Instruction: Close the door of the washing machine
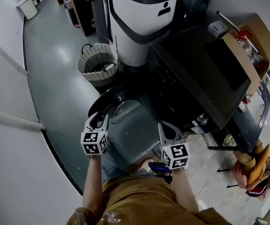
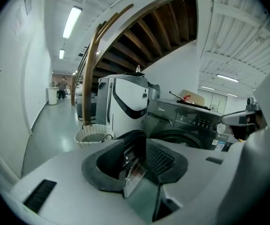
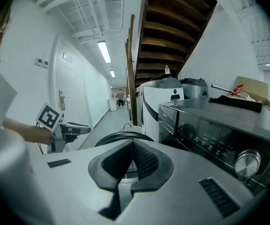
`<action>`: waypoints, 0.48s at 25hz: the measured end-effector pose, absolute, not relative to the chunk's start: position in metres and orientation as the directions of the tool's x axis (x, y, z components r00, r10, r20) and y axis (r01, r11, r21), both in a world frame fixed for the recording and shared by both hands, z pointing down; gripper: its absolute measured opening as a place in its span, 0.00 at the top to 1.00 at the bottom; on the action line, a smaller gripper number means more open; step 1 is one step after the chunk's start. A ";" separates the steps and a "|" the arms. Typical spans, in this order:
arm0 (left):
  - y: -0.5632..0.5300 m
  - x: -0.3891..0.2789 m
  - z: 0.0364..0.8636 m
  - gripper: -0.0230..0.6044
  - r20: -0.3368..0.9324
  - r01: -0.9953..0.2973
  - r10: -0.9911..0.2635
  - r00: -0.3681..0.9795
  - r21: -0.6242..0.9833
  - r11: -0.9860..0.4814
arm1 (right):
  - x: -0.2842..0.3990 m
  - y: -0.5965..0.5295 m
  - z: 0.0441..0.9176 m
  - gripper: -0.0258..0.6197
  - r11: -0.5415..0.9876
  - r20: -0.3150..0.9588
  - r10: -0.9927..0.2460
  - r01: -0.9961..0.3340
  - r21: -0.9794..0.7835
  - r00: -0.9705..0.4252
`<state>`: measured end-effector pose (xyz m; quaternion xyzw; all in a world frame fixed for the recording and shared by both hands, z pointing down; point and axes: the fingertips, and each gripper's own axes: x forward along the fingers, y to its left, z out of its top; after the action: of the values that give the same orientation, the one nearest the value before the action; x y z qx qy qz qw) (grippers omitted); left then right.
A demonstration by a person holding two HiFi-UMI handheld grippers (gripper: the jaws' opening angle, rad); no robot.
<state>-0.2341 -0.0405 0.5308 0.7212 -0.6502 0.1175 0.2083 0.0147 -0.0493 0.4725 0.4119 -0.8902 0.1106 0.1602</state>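
The round, dark-rimmed glass door [image 1: 120, 108] of the black front-loading washing machine [image 1: 196, 74] is standing wide open, swung out to the left of the machine's front. The left gripper [image 1: 99, 119] is being held at the door's left edge. Its fingers [image 2: 161, 156] are being held apart, and the door's rim appears to be lying between them without being pinched, though the close view is too distorted to be sure. The right gripper [image 1: 164, 125] is being held near the door's right side, just in front of the machine. Its fingers [image 3: 146, 161] are being held together at the tips, with nothing clamped between them. A pale woven basket [image 1: 97, 62] is sitting on the grey floor [image 1: 55, 78] beyond the door, beside a tall white and black appliance [image 1: 142, 18]. An open brown cardboard box [image 1: 250, 36] is resting on the machine's top at the far right.
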 end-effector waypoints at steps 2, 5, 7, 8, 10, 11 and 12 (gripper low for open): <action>-0.048 -0.242 0.542 0.72 0.457 -0.986 -0.879 0.135 0.149 -0.074 | 0.010 -0.053 0.480 0.94 0.628 0.394 -0.697 -0.775 -0.066 -0.599; -0.060 -0.255 0.557 0.71 0.480 -0.984 -0.864 0.153 0.151 -0.090 | -0.002 -0.057 0.490 0.94 0.618 0.418 -0.696 -0.784 -0.065 -0.584; -0.067 -0.264 0.568 0.70 0.493 -0.983 -0.855 0.162 0.153 -0.099 | -0.010 -0.060 0.498 0.94 0.614 0.436 -0.692 -0.787 -0.062 -0.575; -0.071 -0.269 0.573 0.70 0.499 -0.983 -0.851 0.167 0.154 -0.102 | -0.013 -0.062 0.502 0.94 0.611 0.445 -0.691 -0.789 -0.061 -0.570; -0.078 -0.276 0.584 0.70 0.510 -0.981 -0.841 0.179 0.158 -0.113 | -0.020 -0.064 0.509 0.94 0.605 0.461 -0.689 -0.794 -0.060 -0.559; -0.081 -0.280 0.589 0.70 0.517 -0.980 -0.836 0.186 0.160 -0.118 | -0.023 -0.065 0.513 0.94 0.602 0.469 -0.688 -0.797 -0.058 -0.554; -0.084 -0.283 0.594 0.70 0.523 -0.979 -0.830 0.192 0.162 -0.124 | -0.027 -0.067 0.516 0.94 0.599 0.477 -0.686 -0.799 -0.057 -0.549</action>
<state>-0.2831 -0.0844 0.5939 0.7337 -0.6165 0.1546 0.2402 -0.0268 -0.0670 0.5158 0.4270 -0.8695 0.1351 0.2082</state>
